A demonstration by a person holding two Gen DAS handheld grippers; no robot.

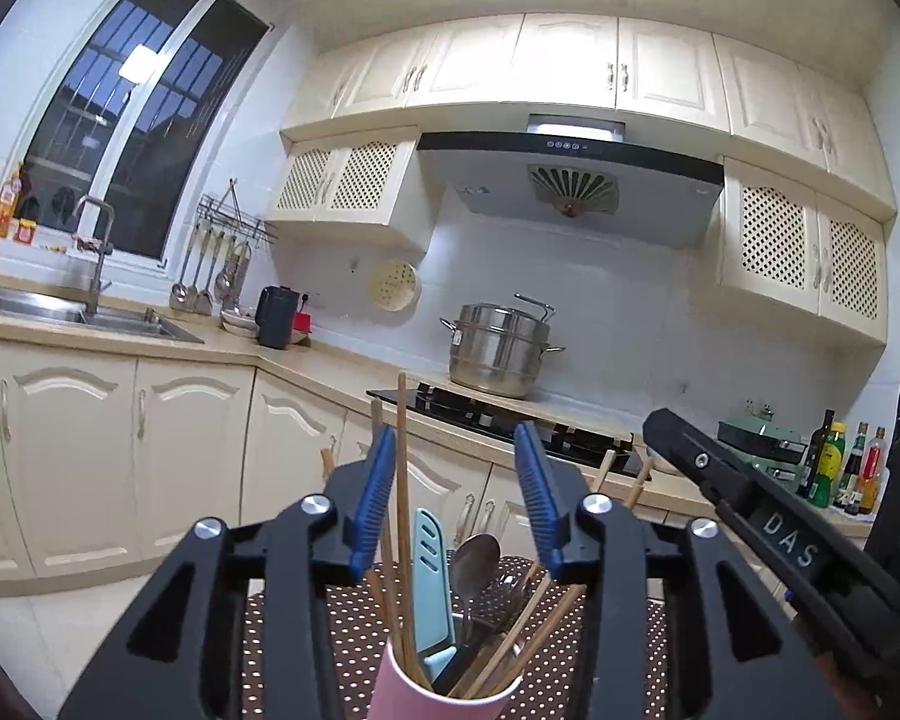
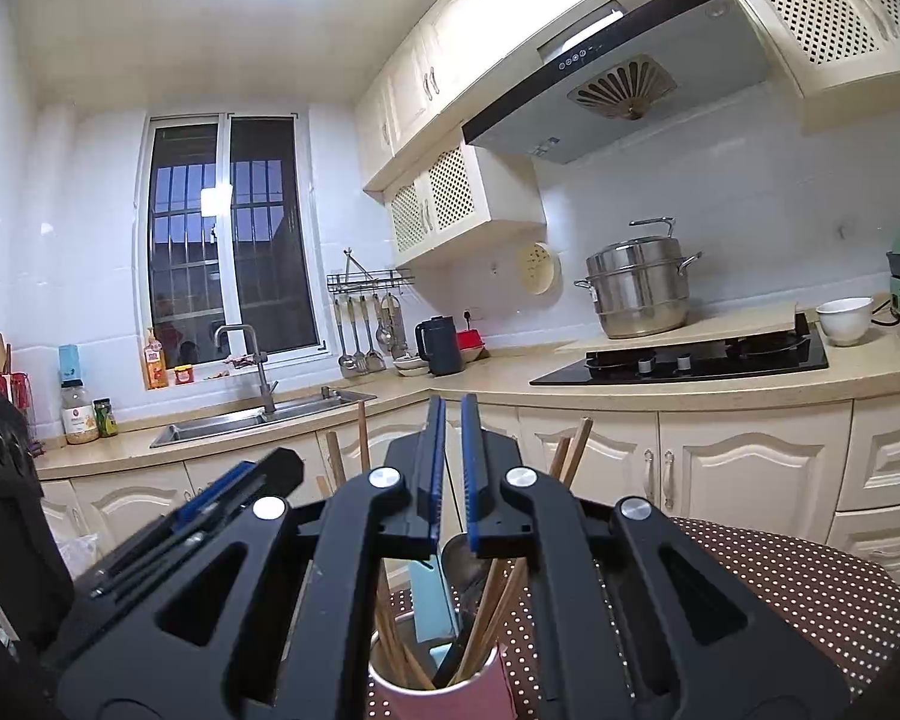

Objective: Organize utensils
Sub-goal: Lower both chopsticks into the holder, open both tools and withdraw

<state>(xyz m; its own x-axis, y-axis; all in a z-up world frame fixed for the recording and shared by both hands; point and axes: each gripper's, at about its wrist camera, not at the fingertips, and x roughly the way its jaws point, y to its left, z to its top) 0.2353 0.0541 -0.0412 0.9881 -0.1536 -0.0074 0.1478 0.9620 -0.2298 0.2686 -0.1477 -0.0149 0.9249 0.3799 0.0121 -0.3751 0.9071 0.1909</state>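
A pink cup [image 1: 426,697] stands on a brown polka-dot surface [image 1: 618,654]. It holds several wooden chopsticks [image 1: 401,480], a light-blue slotted utensil [image 1: 431,576] and a metal spoon [image 1: 475,558]. My left gripper [image 1: 459,456] is open above the cup, its blue pads either side of the utensils. My right gripper [image 2: 453,420] is almost closed, empty, above the same cup [image 2: 450,697]; the chopsticks [image 2: 573,450] rise on both sides of it. The right gripper's body shows in the left wrist view [image 1: 750,498].
A kitchen counter [image 2: 690,390] with a black hob [image 2: 684,360], a steel steamer pot [image 2: 639,288] and a white bowl [image 2: 843,318] lies behind. A sink [image 2: 258,417], a kettle [image 2: 441,345] and hanging ladles [image 2: 360,330] are at the left. Bottles [image 1: 840,468] stand at the right.
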